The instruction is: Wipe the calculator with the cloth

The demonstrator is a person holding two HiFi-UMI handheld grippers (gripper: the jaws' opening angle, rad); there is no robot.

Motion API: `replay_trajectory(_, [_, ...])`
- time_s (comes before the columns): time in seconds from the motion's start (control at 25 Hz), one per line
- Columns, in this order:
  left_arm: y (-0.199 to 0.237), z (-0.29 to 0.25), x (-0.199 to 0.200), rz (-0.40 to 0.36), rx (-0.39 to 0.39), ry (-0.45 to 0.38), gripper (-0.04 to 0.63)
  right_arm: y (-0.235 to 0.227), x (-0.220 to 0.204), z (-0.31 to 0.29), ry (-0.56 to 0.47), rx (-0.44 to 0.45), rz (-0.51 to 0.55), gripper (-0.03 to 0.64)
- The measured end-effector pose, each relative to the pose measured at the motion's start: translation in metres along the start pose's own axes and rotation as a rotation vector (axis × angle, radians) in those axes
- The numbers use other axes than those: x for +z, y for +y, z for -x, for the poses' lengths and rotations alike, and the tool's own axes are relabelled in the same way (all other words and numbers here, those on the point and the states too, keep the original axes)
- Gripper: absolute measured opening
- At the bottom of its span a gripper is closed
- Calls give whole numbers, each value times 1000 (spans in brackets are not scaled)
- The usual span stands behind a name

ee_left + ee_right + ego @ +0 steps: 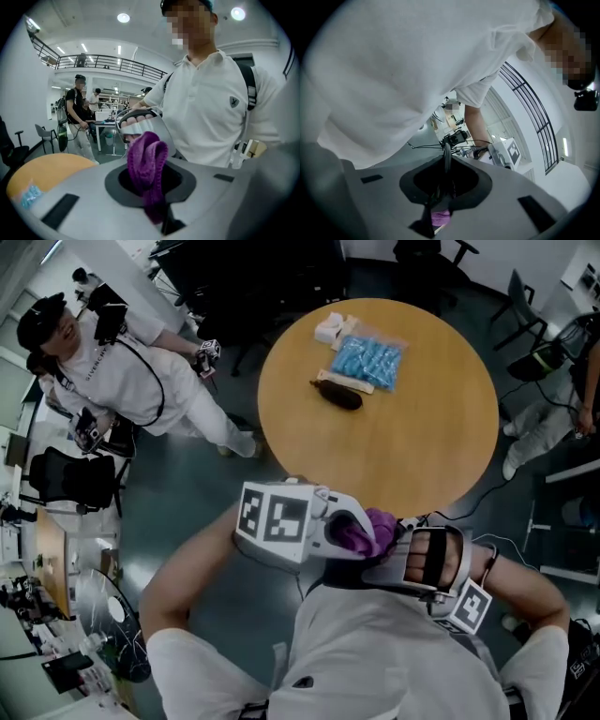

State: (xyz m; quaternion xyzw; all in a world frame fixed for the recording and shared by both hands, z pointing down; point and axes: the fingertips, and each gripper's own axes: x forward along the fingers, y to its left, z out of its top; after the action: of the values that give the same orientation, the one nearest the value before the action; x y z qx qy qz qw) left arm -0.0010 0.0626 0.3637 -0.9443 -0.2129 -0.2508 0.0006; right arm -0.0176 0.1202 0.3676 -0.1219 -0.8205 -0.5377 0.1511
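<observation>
A purple cloth (367, 531) bunches up between my two grippers, which I hold close to my chest, off the near edge of the table. My left gripper (349, 532) is shut on the cloth (147, 161), which stands up in a fold out of the left gripper (151, 192). Behind the fold shows the hand on the right gripper's handle. My right gripper (398, 542) points at the cloth. In its own view the right gripper (443, 187) is shut on a thin dark slab (447, 161) seen edge-on, apparently the calculator. A purple scrap (440, 218) shows low at the jaws.
The round wooden table (422, 446) lies ahead of me. On its far side are a blue packet (370, 360), a white box (330, 329) and a dark oblong thing (337, 395). Another person (122, 381) stands at the left near an office chair (70, 479).
</observation>
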Motion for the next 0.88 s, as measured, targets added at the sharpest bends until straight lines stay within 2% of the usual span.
replay_trajectory(0.12, [6, -8, -17, 17, -16, 55, 51, 5, 5, 2, -12, 11, 27, 57])
replay_trajectory(0.24, [11, -17, -45, 41, -19, 107, 51, -6, 8, 5, -37, -1, -4, 57])
replay_trajectory(0.36, [15, -22, -65, 97, 3, 74, 51, -14, 13, 11, -49, -11, -33, 57])
replay_trajectory(0.52, [23, -23, -87, 157, 56, 36, 51, -14, 20, 17, -44, -28, 1, 57])
replay_trajectory(0.6, [31, -23, -103, 188, 92, 31, 51, -18, 20, 18, -47, -45, -22, 57])
replay_trajectory(0.72, [44, -17, -130, 256, 194, -23, 51, -30, 8, 21, -53, -95, -197, 57])
replay_trajectory(0.88, [57, 4, -138, 323, 414, -197, 51, -45, -56, 35, -30, -231, -566, 57])
